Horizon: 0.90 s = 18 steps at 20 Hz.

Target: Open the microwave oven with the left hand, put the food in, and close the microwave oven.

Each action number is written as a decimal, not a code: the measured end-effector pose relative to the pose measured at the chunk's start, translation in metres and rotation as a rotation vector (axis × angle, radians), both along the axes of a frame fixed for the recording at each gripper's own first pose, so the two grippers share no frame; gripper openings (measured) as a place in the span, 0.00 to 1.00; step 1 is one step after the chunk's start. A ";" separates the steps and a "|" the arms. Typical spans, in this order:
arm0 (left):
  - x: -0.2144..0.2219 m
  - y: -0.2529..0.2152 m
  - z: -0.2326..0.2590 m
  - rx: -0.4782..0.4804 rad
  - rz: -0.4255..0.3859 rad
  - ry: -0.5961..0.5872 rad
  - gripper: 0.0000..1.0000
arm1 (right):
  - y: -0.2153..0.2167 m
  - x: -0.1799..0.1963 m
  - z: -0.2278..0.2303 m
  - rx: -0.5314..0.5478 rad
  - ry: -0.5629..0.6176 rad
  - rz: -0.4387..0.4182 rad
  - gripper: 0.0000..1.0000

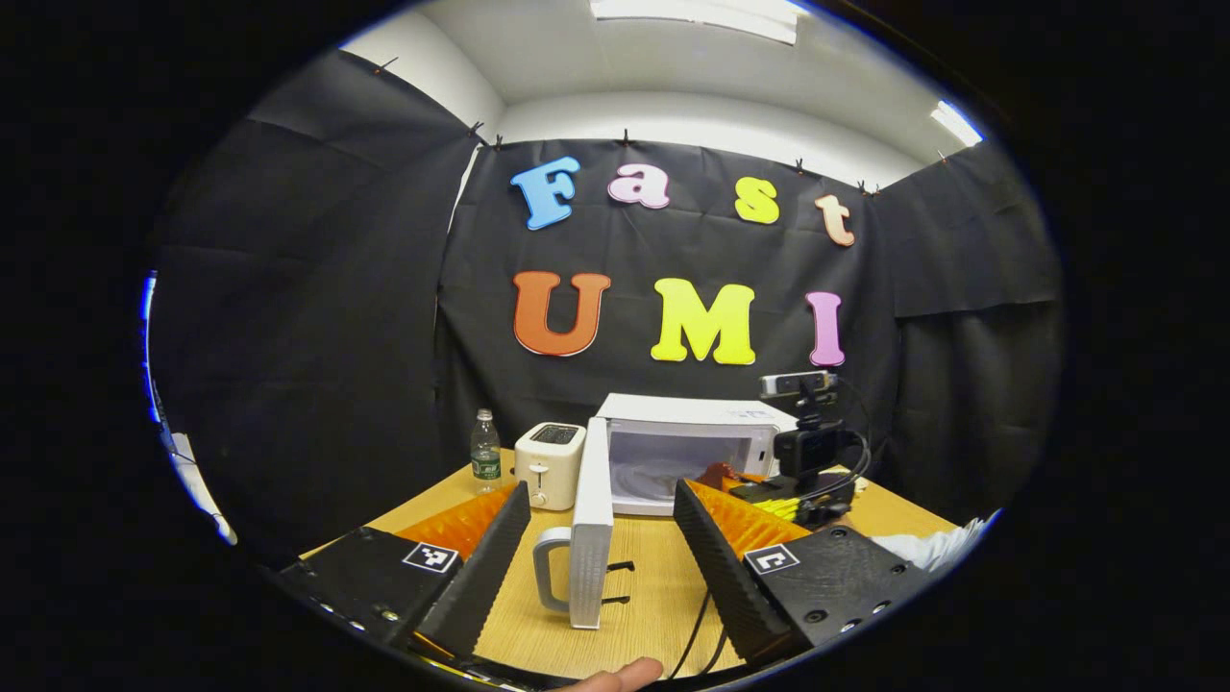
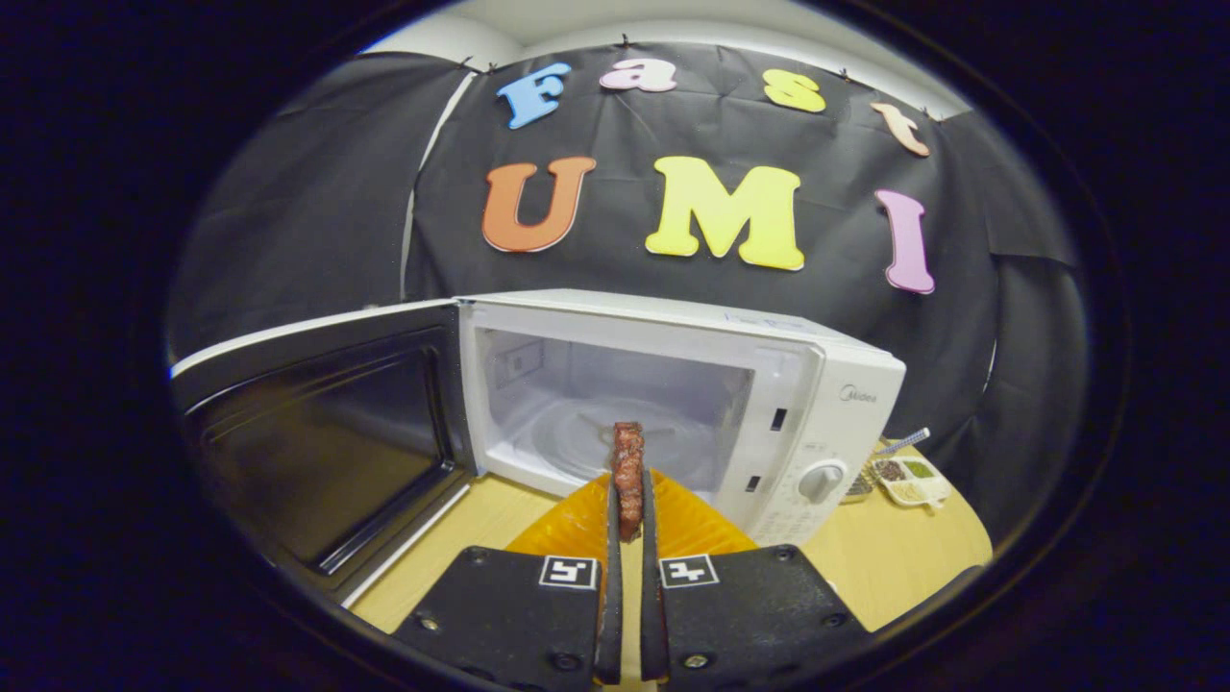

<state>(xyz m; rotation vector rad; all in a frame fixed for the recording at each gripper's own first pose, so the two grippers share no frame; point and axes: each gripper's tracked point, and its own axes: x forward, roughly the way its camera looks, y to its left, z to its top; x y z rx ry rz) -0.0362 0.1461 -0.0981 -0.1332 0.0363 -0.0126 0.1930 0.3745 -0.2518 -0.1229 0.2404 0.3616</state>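
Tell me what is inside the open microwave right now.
The microwave cavity holds just a glass turntable on its floor. The food is outside it, clamped in the right gripper, and hides a strip of the turntable.

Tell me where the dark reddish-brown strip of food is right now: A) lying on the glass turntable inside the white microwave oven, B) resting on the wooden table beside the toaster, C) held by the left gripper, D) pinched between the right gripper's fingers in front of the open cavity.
D: the right gripper has both fingers pressed on the dark reddish-brown strip of food, held just outside the open white microwave oven, whose door is swung wide.
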 end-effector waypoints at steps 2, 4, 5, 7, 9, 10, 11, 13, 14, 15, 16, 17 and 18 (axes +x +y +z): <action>-0.002 0.003 0.005 0.004 -0.001 -0.021 0.92 | 0.019 0.021 -0.005 0.055 0.018 -0.040 0.11; -0.004 0.010 0.009 0.016 0.008 -0.033 0.92 | 0.039 0.041 -0.010 0.162 0.075 -0.072 0.11; -0.006 0.015 0.011 0.017 0.016 -0.045 0.92 | 0.048 0.052 -0.013 0.220 0.115 -0.083 0.11; -0.009 0.024 0.015 0.005 0.026 -0.071 0.92 | 0.063 0.073 -0.022 0.347 0.211 -0.125 0.11; -0.012 0.031 0.014 -0.006 0.029 -0.089 0.92 | 0.069 0.091 -0.032 0.470 0.287 -0.201 0.11; -0.012 0.034 0.013 -0.008 0.032 -0.093 0.92 | 0.068 0.100 -0.037 0.521 0.308 -0.253 0.11; -0.014 0.036 0.012 -0.008 0.031 -0.094 0.92 | 0.068 0.107 -0.043 0.565 0.322 -0.304 0.11; -0.014 0.040 0.007 0.000 0.023 -0.085 0.92 | 0.068 0.118 -0.052 0.656 0.330 -0.374 0.11; -0.013 0.043 0.003 0.003 0.024 -0.074 0.92 | 0.071 0.123 -0.054 0.691 0.330 -0.391 0.12; -0.013 0.046 0.002 0.004 0.024 -0.072 0.92 | 0.071 0.126 -0.057 0.717 0.326 -0.410 0.12; -0.013 0.047 0.001 0.001 0.021 -0.073 0.92 | 0.072 0.129 -0.058 0.740 0.318 -0.424 0.12; -0.010 0.047 -0.002 -0.005 0.018 -0.070 0.92 | 0.074 0.132 -0.060 0.753 0.314 -0.436 0.12; -0.009 0.048 -0.007 -0.013 0.014 -0.062 0.92 | 0.076 0.134 -0.061 0.763 0.314 -0.443 0.11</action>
